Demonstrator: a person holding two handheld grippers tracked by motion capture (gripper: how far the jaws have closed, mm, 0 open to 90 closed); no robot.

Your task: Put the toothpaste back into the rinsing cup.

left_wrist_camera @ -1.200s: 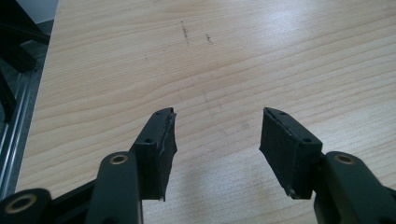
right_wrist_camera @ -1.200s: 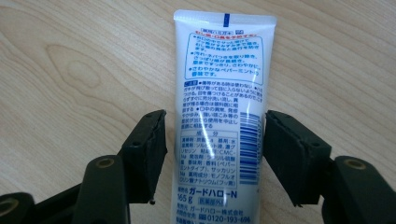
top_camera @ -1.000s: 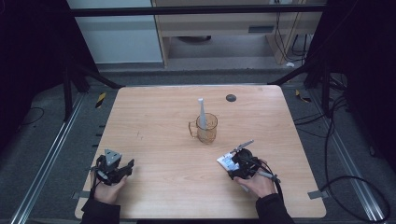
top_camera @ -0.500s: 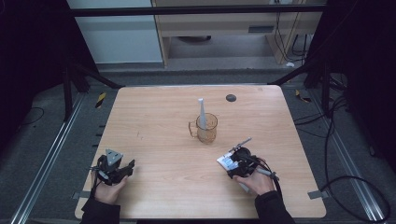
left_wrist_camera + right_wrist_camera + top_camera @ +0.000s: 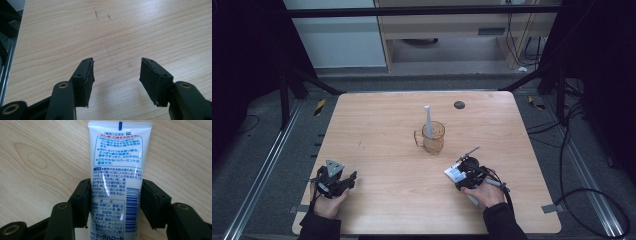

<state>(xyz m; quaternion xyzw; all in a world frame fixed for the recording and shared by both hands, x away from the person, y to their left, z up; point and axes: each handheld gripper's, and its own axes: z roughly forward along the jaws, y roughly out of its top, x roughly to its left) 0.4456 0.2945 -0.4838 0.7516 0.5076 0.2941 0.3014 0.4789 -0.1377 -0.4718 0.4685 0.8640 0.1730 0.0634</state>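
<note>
right gripper fingers clamped on toothpaste tube; left gripper fingers wide apart, empty.

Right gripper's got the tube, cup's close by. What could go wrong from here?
1. The right gripper pinches the toothpaste tube across its soft body; it may deform or slip.
2. The cup already holds a tall toothbrush leaning up; a nudge might tip the cup.
3. The left gripper is open and far away, so likely nothing steadies the cup.

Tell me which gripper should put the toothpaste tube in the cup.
Right. The right gripper already clamps the tube and sits close to the cup. The left gripper is open, holds nothing and sits near the table's left corner.
</note>
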